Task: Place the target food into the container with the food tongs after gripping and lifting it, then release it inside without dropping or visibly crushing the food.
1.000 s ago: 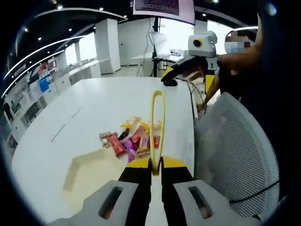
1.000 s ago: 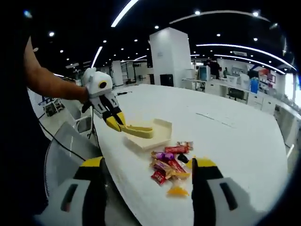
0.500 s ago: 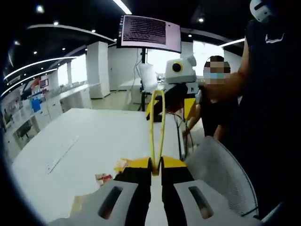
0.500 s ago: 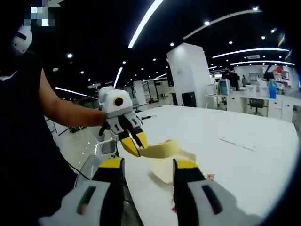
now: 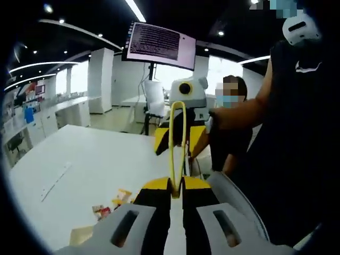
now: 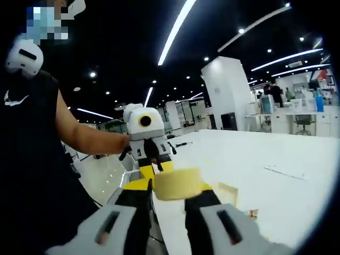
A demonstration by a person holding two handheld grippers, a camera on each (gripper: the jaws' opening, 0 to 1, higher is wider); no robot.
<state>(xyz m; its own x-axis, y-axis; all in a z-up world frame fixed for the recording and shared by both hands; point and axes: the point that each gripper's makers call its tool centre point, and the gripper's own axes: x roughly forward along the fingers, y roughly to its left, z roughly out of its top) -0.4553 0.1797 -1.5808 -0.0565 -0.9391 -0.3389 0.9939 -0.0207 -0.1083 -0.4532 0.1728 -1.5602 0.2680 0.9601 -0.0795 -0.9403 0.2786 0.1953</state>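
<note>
In the left gripper view, yellow tongs [image 5: 177, 139] are being gripped at their base by the left gripper [image 5: 176, 192], its jaws pressed together on them. The tongs' long axis is running straight away from the camera, the looped far end pointing at the right gripper [image 5: 183, 114] held just beyond. Below and to the left, on the white table [image 5: 95, 159], a few wrapped snacks [image 5: 111, 203] are lying, with a corner of the pale container [image 5: 79, 235] just nearer.

In the right gripper view, the tongs [image 6: 177, 183] are being seen broadside as a wide pale-yellow band lying across the jaws of the right gripper [image 6: 166, 192]. Those jaws are drawn close against the band's two sides. The left gripper [image 6: 149, 142] is being held just behind it, facing the camera. Part of the container [image 6: 227, 192] is showing right of the jaws, one snack [image 6: 251, 213] beside it.
</note>
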